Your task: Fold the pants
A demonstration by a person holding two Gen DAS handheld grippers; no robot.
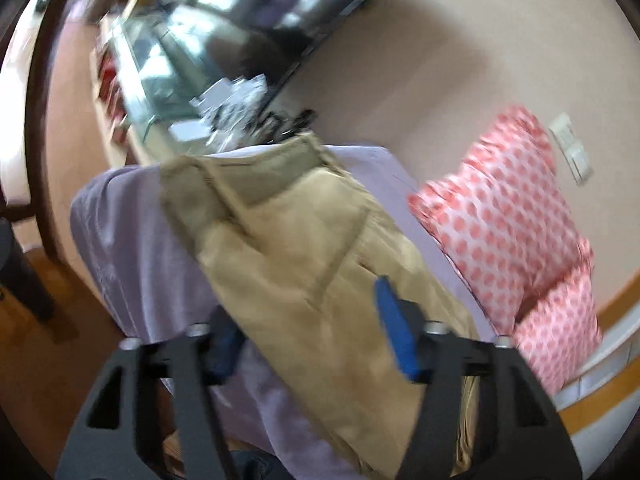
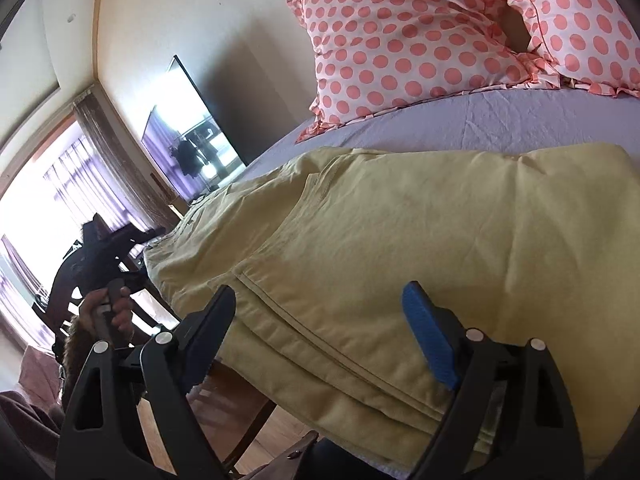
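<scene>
Tan pants [image 1: 304,264] lie folded in layers on a lilac bed sheet [image 1: 120,232]. In the left wrist view, which is blurred, my left gripper [image 1: 308,320] is open above the pants, its blue pads [image 1: 396,336] spread wide and holding nothing. In the right wrist view the pants [image 2: 420,248] lie stacked at the bed's near edge, and my right gripper [image 2: 324,320] is open just above that edge, empty. The left gripper [image 2: 108,256] and the hand holding it show at the far left, off the bed.
Two pink polka-dot pillows [image 2: 400,40] sit at the head of the bed on the sheet [image 2: 480,120]. A wall TV [image 2: 188,136] and a bright window are to the left. Wooden floor [image 2: 240,420] lies below the bed edge.
</scene>
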